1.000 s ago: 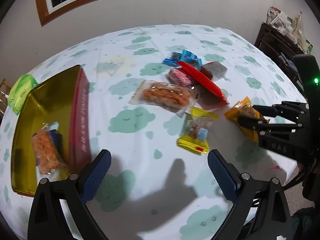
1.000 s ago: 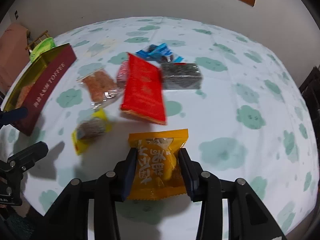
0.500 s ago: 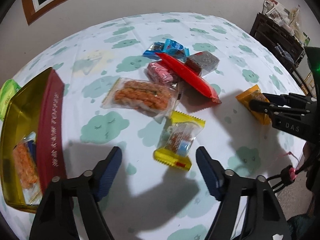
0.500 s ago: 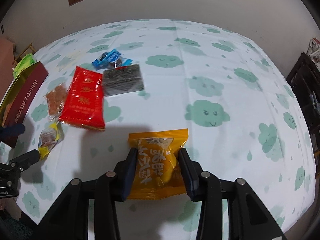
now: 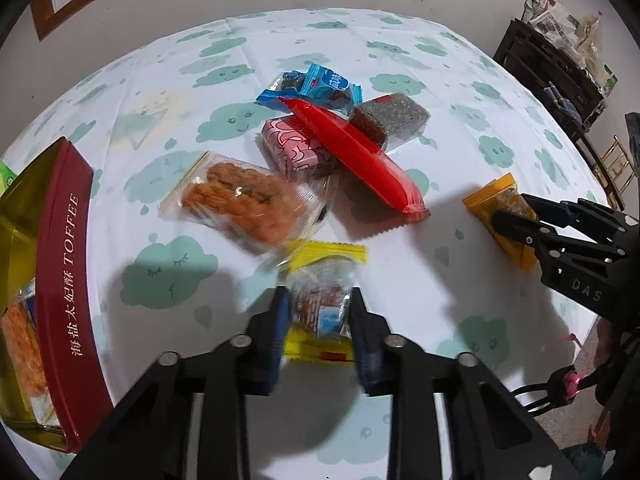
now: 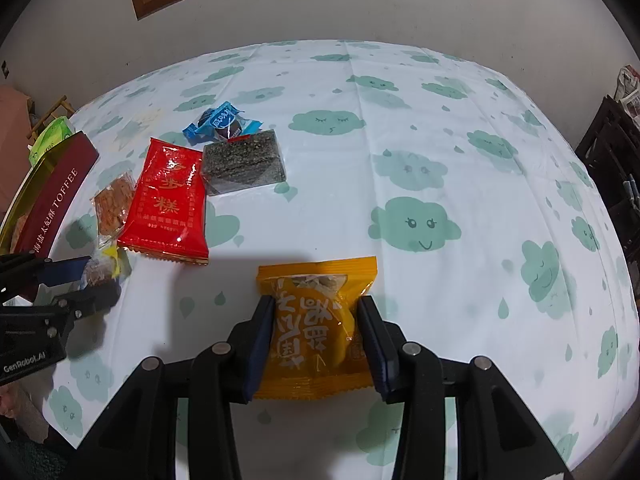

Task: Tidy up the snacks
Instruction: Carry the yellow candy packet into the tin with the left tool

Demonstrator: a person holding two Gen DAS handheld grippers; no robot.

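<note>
Since a sec ago my left tool (image 5: 318, 320) has dropped fwd and narrowed from wide apart to clenched on the yellow snack pack (image 5: 324, 304), both pads against its sides; the pack lies on the table (image 5: 400, 40) just below the clear cracker bag (image 5: 244, 204). Left tool sits low, angled down toward the cloth, w/ the toffee tin (image 5: 68, 264) off to its left, a couple of snacks already inside it.

My right tool (image 6: 316, 336) is unchanged in grip: clamped on the orange snack pack (image 6: 316, 320), pads on both long edges, pack flat near the table's front edge, well apart from the pile. It points fwd across the table, roughly level.

Rest of the pile: red packet (image 6: 168, 208) leaning over a pink pack (image 5: 296, 152), dark seaweed block (image 6: 244, 164) beside it, blue wrappers (image 6: 224, 124) behind.
</note>
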